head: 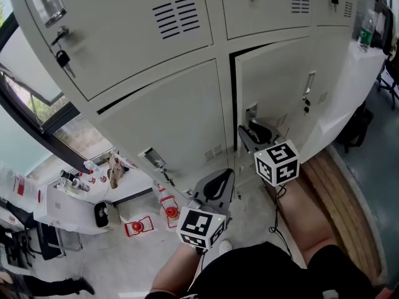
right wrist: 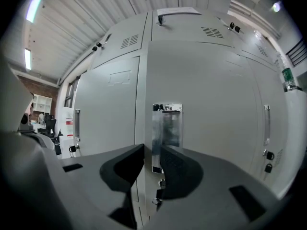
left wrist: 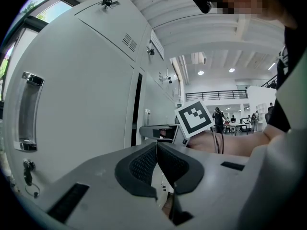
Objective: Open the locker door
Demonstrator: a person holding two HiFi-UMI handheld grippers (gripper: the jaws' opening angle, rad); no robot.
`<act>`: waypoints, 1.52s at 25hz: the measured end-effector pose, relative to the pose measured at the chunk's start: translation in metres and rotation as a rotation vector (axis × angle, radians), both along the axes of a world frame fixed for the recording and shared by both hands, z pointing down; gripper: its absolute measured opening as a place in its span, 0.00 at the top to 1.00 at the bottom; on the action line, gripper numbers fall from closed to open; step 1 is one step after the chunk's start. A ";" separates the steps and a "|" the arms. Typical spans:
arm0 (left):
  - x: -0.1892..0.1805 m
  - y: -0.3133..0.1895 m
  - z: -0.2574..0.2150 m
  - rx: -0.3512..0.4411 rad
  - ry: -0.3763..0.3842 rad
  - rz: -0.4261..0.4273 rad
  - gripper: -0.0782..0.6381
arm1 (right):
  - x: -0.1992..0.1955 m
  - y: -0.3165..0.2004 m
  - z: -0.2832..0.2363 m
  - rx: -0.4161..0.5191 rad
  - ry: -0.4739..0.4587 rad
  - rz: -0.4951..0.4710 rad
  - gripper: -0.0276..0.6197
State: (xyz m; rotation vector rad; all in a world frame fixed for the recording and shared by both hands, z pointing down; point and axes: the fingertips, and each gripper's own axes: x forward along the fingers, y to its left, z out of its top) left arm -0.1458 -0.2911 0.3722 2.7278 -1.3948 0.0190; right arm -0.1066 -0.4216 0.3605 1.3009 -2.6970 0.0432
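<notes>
Right gripper view: right hand-held gripper (right wrist: 152,151) clamps locker door (right wrist: 213,99); left hand-held gripper (left wrist: 157,146) closed.

Dark gap (head: 233,98) along left edge of ajar locker door (head: 274,80): narrow slit only. Right gripper (head: 250,131) clamped on handle (right wrist: 167,128), occupying that edge. Bare floor (head: 246,213) below lockers (red clutter (head: 138,227) further left). Wooden platform (head: 340,192) bounds right side. Left gripper (head: 218,180) sits low before neighbouring door (head: 168,123).

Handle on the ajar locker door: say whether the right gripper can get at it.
Likely yes: the right gripper has its jaws on either side of the near edge of the handle, apparently clamped on it, and nothing stands in the way.
</notes>
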 end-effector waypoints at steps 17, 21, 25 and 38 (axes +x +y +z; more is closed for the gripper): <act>0.044 0.010 -0.002 -0.001 0.016 0.061 0.87 | 0.034 0.043 -0.001 0.008 -0.016 -0.163 0.71; 0.058 0.012 -0.002 -0.001 0.023 0.083 0.87 | 0.044 0.052 -0.001 0.003 -0.009 -0.197 0.71; 0.069 0.015 -0.004 0.000 0.025 0.102 0.87 | 0.056 0.062 -0.001 -0.002 -0.005 -0.223 0.71; 0.102 0.027 -0.004 0.001 0.021 0.171 0.87 | 0.108 0.091 -0.002 0.015 -0.009 -0.289 0.70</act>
